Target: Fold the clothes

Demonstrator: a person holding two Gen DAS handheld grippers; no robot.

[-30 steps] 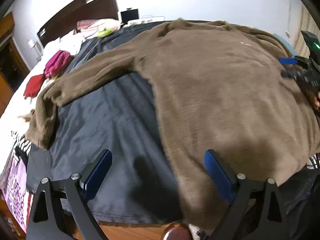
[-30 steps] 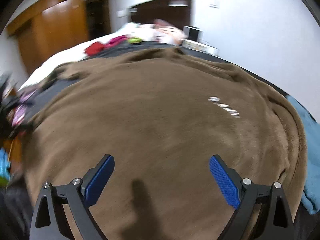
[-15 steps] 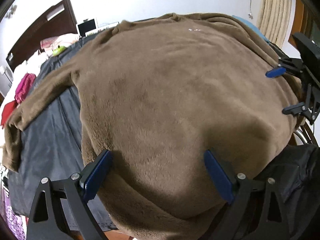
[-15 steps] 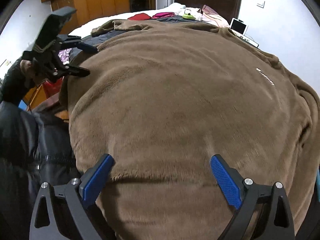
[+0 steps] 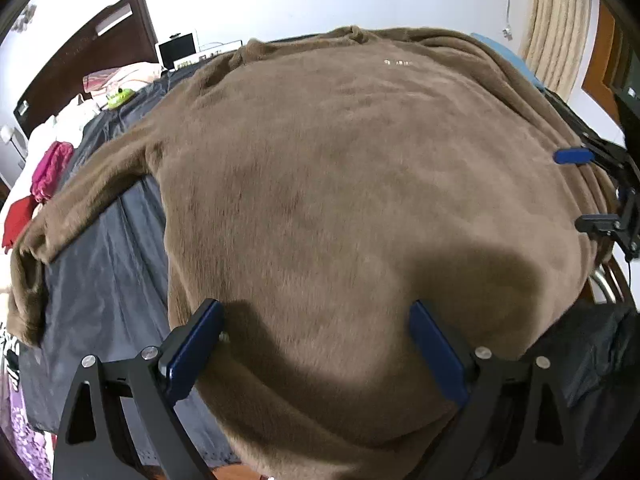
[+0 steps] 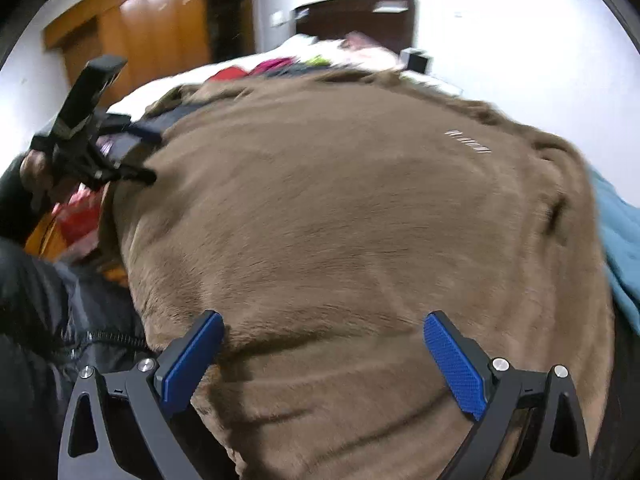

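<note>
A large brown fleece sweater [image 5: 340, 184] lies spread flat on a dark sheet [image 5: 104, 272] on the bed, one sleeve [image 5: 80, 200] stretched out to the left. My left gripper [image 5: 316, 344] is open, its blue pads astride the sweater's near hem at the left corner. My right gripper [image 6: 324, 352] is open over the hem [image 6: 320, 400] near the right side; the sweater [image 6: 340, 208] fills that view. Each gripper shows in the other's view: the right one [image 5: 592, 192] and the left one [image 6: 100, 152]. Neither holds cloth.
Red and pink clothes [image 5: 44, 176] lie at the far left of the bed, near a dark headboard [image 5: 80, 52]. A teal cloth [image 6: 616, 240] lies right of the sweater. A wooden wardrobe [image 6: 140, 28] stands behind. The person's dark jacket [image 6: 36, 320] is close by.
The left gripper swung right from the dark sheet onto the sweater's hem. The right gripper lowered toward the hem. Both stayed open.
</note>
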